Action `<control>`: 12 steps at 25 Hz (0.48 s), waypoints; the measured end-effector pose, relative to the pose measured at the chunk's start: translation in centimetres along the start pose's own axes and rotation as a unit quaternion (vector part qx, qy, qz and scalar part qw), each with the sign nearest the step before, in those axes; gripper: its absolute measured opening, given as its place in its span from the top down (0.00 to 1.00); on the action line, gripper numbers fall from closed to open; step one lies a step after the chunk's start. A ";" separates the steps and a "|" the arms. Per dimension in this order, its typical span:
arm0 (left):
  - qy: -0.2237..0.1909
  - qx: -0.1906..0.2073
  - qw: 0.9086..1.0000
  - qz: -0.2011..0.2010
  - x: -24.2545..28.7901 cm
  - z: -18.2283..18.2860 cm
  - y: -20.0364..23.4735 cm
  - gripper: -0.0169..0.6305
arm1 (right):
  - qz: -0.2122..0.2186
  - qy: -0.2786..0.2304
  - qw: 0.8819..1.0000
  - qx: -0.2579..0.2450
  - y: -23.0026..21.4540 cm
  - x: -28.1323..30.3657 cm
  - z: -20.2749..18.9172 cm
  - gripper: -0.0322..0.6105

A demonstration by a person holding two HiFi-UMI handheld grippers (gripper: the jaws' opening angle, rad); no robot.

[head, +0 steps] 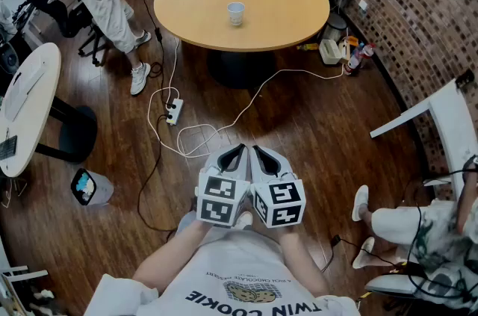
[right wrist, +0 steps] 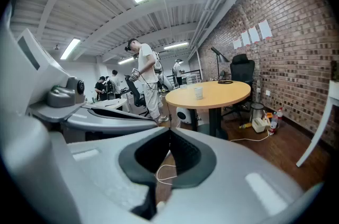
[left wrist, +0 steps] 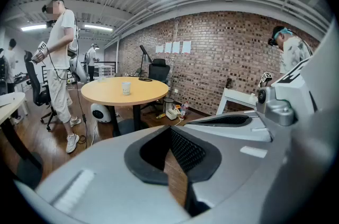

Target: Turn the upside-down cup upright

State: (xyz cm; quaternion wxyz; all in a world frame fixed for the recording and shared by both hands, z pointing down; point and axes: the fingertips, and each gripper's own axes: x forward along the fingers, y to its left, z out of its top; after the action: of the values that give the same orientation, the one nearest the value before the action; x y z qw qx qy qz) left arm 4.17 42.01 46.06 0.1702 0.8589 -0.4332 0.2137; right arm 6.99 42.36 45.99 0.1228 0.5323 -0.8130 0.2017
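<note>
You are holding the left gripper (head: 235, 155) and the right gripper (head: 263, 156) side by side, close against your chest. Each one is showing its two jaws pressed together at the tips, with nothing between them; through the small opening behind the tips only the wooden floor (head: 321, 135) and a white cable (head: 246, 107) are appearing. Well apart from both grippers, the round table (head: 276, 1) is standing across the room, and the cup (head: 236, 13) is sitting alone near the middle of its top. I am judging the cup to be a thin white paper or plastic one: very light, soft in the wall, and easy to crush or to push away across the smooth tabletop. So I am advising you to take it at the side wall, about half way up, with a gentle squeeze, and not at the rim, which is bending most easily. From this distance the cup is looking very small in all views, so I cannot tell which end is pointing up, or whether anything is inside it. Table legs and base are hiding mostly under the top, and your own arms are cut off by the frame edge.
</note>
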 end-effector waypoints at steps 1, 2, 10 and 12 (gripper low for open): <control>-0.002 0.000 1.000 -0.001 0.6 0.2 0.4 0.97 | -0.001 0.001 1.000 0.000 -0.3 0.6 0.2 0.95; -0.003 -0.001 1.000 -0.002 1.2 0.4 0.8 0.97 | -0.002 0.001 1.000 0.001 -0.7 1.2 0.4 0.95; -0.002 -0.008 1.000 -0.011 7.6 3.5 6.8 0.97 | -0.009 0.011 1.000 -0.005 -3.3 9.6 3.2 0.95; 0.000 -0.006 1.000 -0.015 9.2 4.7 9.2 0.97 | -0.014 0.014 1.000 -0.005 -3.6 12.4 4.3 0.95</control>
State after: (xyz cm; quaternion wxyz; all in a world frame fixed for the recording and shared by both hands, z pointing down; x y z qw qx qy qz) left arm 2.58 28.38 47.78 0.1785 0.8645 -0.4214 0.2080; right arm 5.36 28.96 48.03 0.1394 0.5400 -0.8047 0.2035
